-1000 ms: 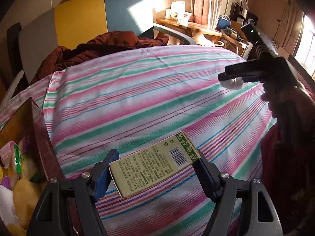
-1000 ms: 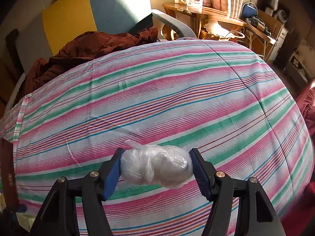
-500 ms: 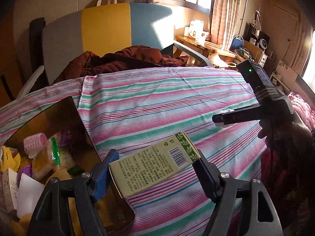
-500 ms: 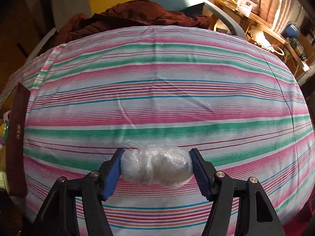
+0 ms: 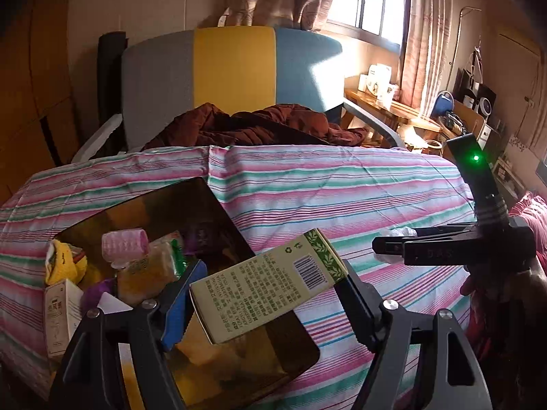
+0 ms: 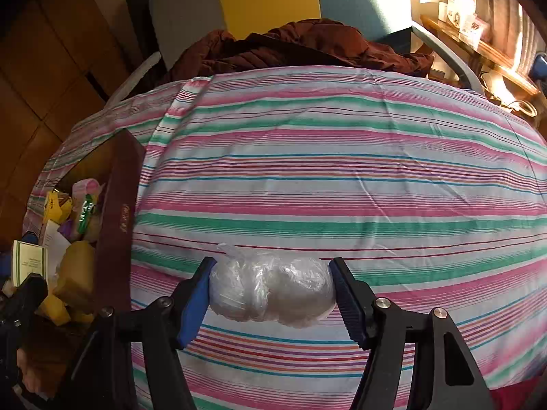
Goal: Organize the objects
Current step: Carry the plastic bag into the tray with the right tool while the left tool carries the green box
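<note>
Beside striped bedspread point(image 5: 342, 184) — crowded box point(image 5: 218, 205) | behind — brown garment point(image 5: 259, 126), perhaps a jacket

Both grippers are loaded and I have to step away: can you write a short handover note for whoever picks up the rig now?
Left gripper: shut on the green carton, held over the open box.
Right gripper: shut on the plastic-wrapped bundle, above the striped bedspread, right of the box.
Done: the box already holds a pink hair roller, snack packets and small cartons.
Left: drop the carton in, then bring the bundle over.
</note>
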The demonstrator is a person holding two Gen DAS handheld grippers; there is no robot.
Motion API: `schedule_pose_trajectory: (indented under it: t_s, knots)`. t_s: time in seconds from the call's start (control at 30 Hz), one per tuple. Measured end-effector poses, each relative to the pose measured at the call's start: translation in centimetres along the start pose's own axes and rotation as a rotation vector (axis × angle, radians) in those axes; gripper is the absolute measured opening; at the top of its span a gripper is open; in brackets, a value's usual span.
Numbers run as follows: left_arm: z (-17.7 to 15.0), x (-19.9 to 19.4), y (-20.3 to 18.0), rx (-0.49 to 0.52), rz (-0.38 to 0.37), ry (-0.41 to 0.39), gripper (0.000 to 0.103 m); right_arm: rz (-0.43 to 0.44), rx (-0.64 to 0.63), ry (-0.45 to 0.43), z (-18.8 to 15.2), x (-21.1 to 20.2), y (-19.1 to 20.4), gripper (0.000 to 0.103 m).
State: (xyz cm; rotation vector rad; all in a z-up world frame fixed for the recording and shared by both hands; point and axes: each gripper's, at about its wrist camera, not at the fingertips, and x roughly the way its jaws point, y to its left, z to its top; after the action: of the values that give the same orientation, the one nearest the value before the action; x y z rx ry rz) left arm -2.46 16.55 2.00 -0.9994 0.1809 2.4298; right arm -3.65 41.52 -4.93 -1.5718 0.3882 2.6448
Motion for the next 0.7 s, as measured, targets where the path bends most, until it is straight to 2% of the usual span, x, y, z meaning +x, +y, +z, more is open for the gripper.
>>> schedule_pose_trajectory:
  t_s: [0.4,0.7]
  knots:
    - [-1.6,-2.0,4.2,-0.060,0.077,-0.018,0.077,0.129,-0.053,-0.067,-0.5,-1.9,7.6,0.067]
    - [-3.5,-3.4,8.5,-0.157,0.076,0.000,0.077,0.205,-0.123,-0.063,-1.4,-2.0,12.7,0.068]
